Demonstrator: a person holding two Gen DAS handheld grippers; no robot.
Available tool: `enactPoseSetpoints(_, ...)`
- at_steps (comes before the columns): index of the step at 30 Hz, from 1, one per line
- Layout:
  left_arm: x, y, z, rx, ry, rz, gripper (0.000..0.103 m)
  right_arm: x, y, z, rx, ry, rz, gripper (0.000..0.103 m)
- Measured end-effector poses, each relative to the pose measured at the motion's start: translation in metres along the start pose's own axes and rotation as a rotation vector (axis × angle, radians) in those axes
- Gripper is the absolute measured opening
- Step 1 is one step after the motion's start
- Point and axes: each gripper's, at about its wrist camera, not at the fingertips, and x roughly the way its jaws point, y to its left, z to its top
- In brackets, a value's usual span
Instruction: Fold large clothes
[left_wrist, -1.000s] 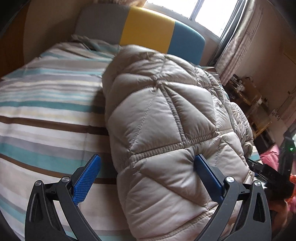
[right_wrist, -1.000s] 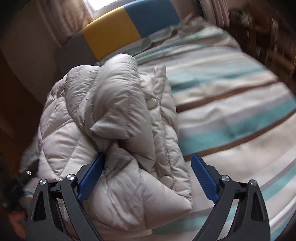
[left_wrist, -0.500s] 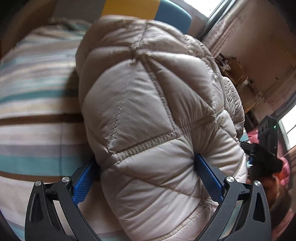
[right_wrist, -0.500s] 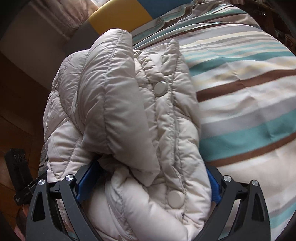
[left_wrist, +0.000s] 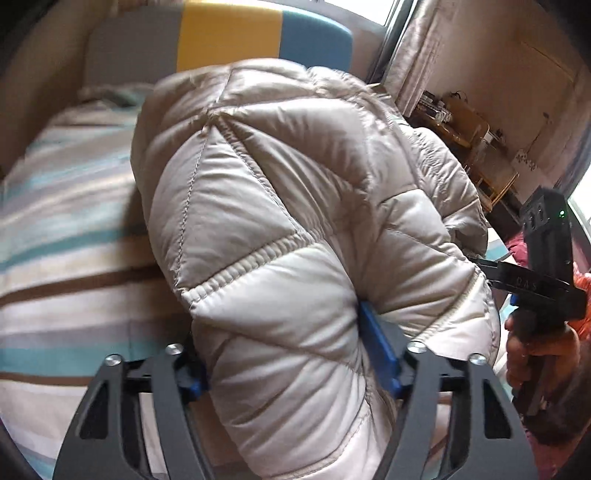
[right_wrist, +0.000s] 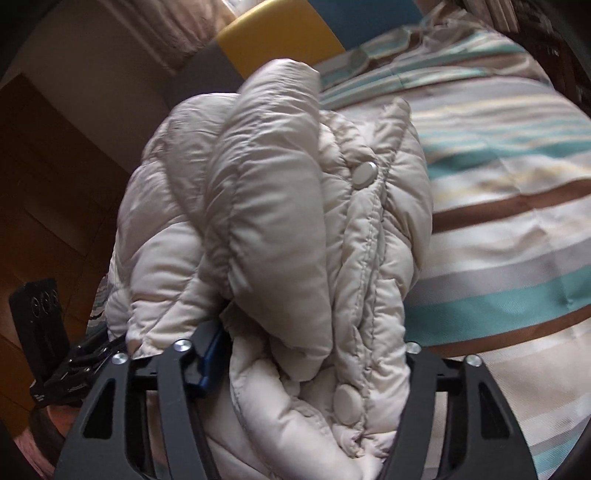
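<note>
- Left wrist view: your left gripper (left_wrist: 295, 354) is closing on the beige quilted jacket (left_wrist: 280, 206), and the blue pads already press into its padded bulk from both sides.
- The folded jacket lies on the striped bed (left_wrist: 62, 266), towards the bed's right edge, and it blocks most of the view ahead.
- Behind it you see the headboard (left_wrist: 229, 40) in grey, yellow and blue, and a curtain (left_wrist: 413, 70) at the right.
- At the right border, your right gripper (left_wrist: 543, 273) is seen from the side, held in a hand (left_wrist: 532, 350); its fingertips are hidden behind the jacket.
- Right wrist view: your right gripper (right_wrist: 306, 354) is also closing on the jacket (right_wrist: 280, 206), at the snap buttons (right_wrist: 365, 171) side.
- Only the left blue pad shows here; the right one is buried in fabric.
- The other gripper (right_wrist: 48, 350) appears at the lower left, partly cut off.
</note>
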Motion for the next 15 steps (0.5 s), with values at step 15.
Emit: enactPoseSetpoints(15, -0.075, 0.012, -0.012, 0.089, -0.221, 0.102, 0.043, -0.023, 0.081, -0.035, -0.114, -0.107, 0.085, 0.052)
